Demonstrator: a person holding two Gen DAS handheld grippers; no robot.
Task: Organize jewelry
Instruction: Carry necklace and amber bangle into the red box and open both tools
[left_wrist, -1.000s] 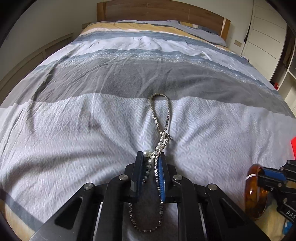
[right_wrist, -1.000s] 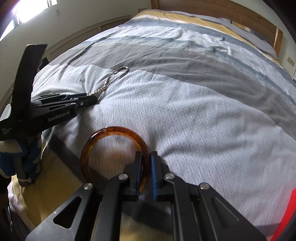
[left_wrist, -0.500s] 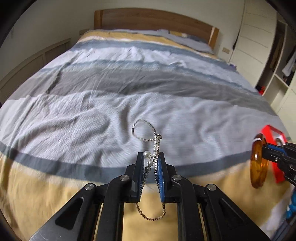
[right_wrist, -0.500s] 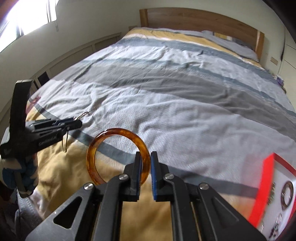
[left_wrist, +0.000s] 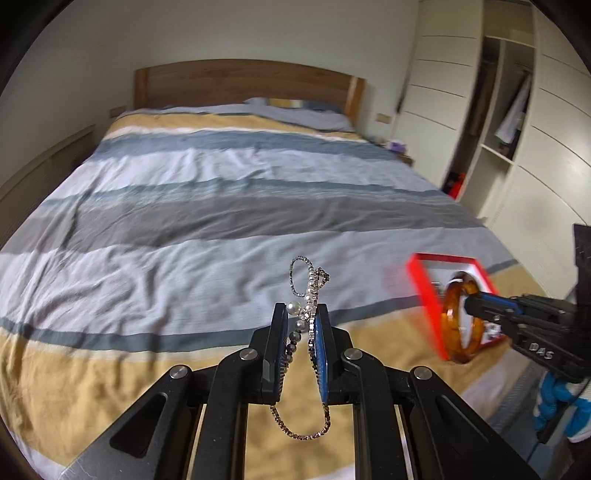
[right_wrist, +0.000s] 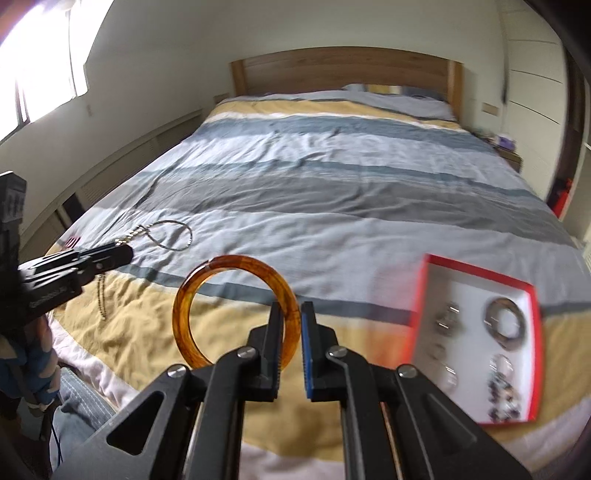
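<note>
My left gripper (left_wrist: 301, 314) is shut on a silver chain necklace with pearls (left_wrist: 308, 291); its loops hang above and below the fingers, held in the air over the bed's foot. It also shows in the right wrist view (right_wrist: 123, 253) with the necklace (right_wrist: 170, 236). My right gripper (right_wrist: 291, 314) is shut on an amber bangle (right_wrist: 184, 306), held upright in the air. In the left wrist view this gripper (left_wrist: 471, 301) and bangle (left_wrist: 450, 321) sit in front of a red-rimmed jewelry box (left_wrist: 424, 295). The box (right_wrist: 417, 306) lies on the bed at the right, holding several pieces.
The bed has a striped grey, blue and yellow cover (right_wrist: 332, 177) and a wooden headboard (right_wrist: 343, 70). White wardrobes (left_wrist: 517, 147) stand at the right. A window (right_wrist: 37, 62) is at the left.
Both grippers rose and pulled back from the bed with their pieces. The red jewelry box has come more fully into view at the right, nearer the bangle.
</note>
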